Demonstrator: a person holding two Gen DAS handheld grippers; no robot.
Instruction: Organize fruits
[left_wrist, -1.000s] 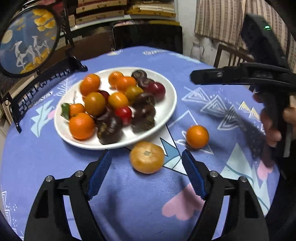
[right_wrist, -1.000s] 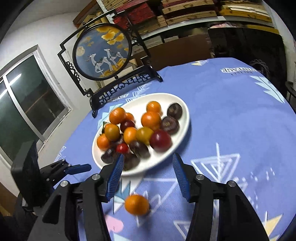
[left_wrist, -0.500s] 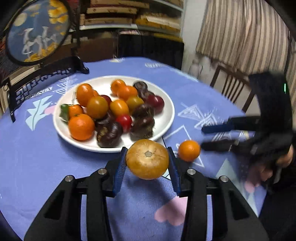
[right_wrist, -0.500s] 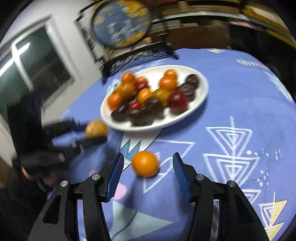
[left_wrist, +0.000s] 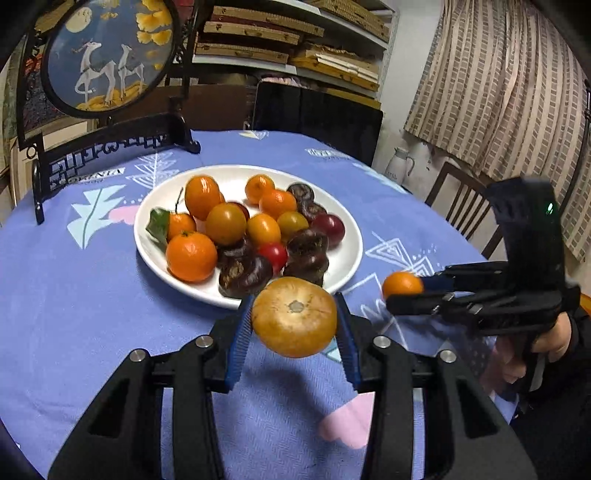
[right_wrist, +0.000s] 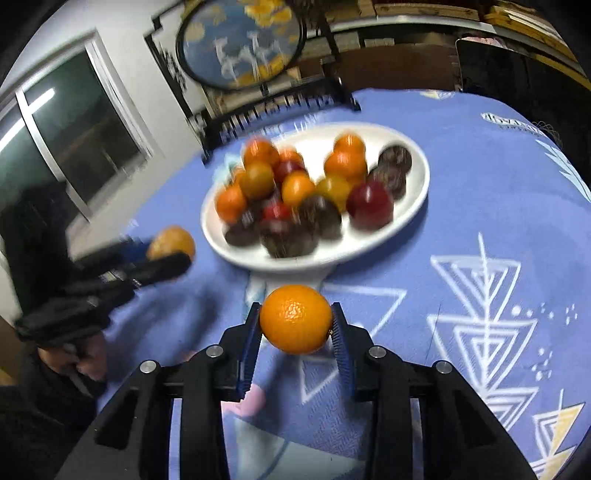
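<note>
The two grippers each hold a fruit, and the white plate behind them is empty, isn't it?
Not quite. The left gripper does hold a yellow-orange fruit and the right gripper an orange, its jaws just closing on it. But the white plate is not empty: the left wrist view shows it piled with orange, red and dark fruits.

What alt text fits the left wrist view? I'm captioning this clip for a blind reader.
The left gripper grips a dull orange tomato above a blue patterned tablecloth. Behind it a white plate holds oranges and dark and red tomatoes; at right the right gripper holds a small orange.
</note>
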